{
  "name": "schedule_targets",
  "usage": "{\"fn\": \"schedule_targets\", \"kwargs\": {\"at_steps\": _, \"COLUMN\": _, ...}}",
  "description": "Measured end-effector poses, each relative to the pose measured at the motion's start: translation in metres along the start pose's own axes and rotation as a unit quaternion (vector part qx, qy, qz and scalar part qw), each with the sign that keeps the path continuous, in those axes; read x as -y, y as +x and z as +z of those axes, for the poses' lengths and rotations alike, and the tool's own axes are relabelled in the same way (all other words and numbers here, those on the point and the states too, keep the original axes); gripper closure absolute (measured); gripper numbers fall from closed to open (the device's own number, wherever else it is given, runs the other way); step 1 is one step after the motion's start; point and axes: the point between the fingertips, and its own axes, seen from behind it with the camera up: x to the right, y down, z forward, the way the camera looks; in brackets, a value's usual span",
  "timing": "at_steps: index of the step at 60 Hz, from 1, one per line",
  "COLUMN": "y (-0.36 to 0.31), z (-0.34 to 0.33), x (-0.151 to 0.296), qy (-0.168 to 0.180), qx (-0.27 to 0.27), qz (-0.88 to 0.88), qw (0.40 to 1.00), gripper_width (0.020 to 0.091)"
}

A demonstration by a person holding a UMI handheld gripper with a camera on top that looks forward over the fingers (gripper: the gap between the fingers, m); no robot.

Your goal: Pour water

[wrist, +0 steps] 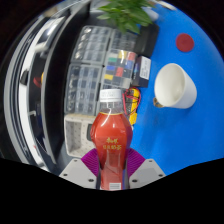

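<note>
A clear bottle [111, 140] filled with red liquid, with a white cap and a label on its body, stands upright between my fingers. My gripper [111, 172] is shut on the bottle, with a purple pad pressing on each of its sides. A white paper cup [175, 86] stands open-mouthed on the blue table [190, 125], beyond the fingers and off to the right of the bottle. The bottle's base is hidden below the fingers.
A clear plastic organiser [88, 70] with several compartments lies to the left behind the bottle. A black box with coloured items [127, 65] stands beyond the bottle. A green plant [124, 12] is at the far edge, and a red round mark [185, 43] lies beyond the cup.
</note>
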Motion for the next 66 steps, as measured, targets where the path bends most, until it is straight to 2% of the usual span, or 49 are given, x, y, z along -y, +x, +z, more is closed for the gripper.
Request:
{"fn": "schedule_targets", "kwargs": {"at_steps": 12, "y": -0.003, "z": -0.009, "x": 0.034, "qy": -0.002, "qx": 0.027, "qz": 0.196, "qw": 0.980, "gripper_width": 0.0777}}
{"fn": "schedule_targets", "kwargs": {"at_steps": 23, "y": -0.003, "z": -0.010, "x": 0.066, "qy": 0.017, "qx": 0.049, "qz": 0.341, "qw": 0.939, "gripper_width": 0.0778}}
{"fn": "schedule_targets", "kwargs": {"at_steps": 39, "y": 0.006, "z": -0.006, "x": 0.069, "qy": 0.014, "qx": 0.033, "qz": 0.367, "qw": 0.929, "gripper_width": 0.0777}}
{"fn": "schedule_targets", "kwargs": {"at_steps": 48, "y": 0.000, "z": -0.008, "x": 0.058, "qy": -0.003, "qx": 0.017, "qz": 0.247, "qw": 0.969, "gripper_width": 0.0778}}
{"fn": "schedule_targets", "kwargs": {"at_steps": 56, "y": -0.022, "z": -0.016, "x": 0.066, "qy": -0.029, "qx": -0.003, "qz": -0.004, "qw": 1.000, "gripper_width": 0.0777}}
{"fn": "schedule_targets", "kwargs": {"at_steps": 66, "y": -0.060, "z": -0.035, "x": 0.126, "qy": 0.002, "qx": -0.008, "qz": -0.278, "qw": 0.961, "gripper_width": 0.0776}}
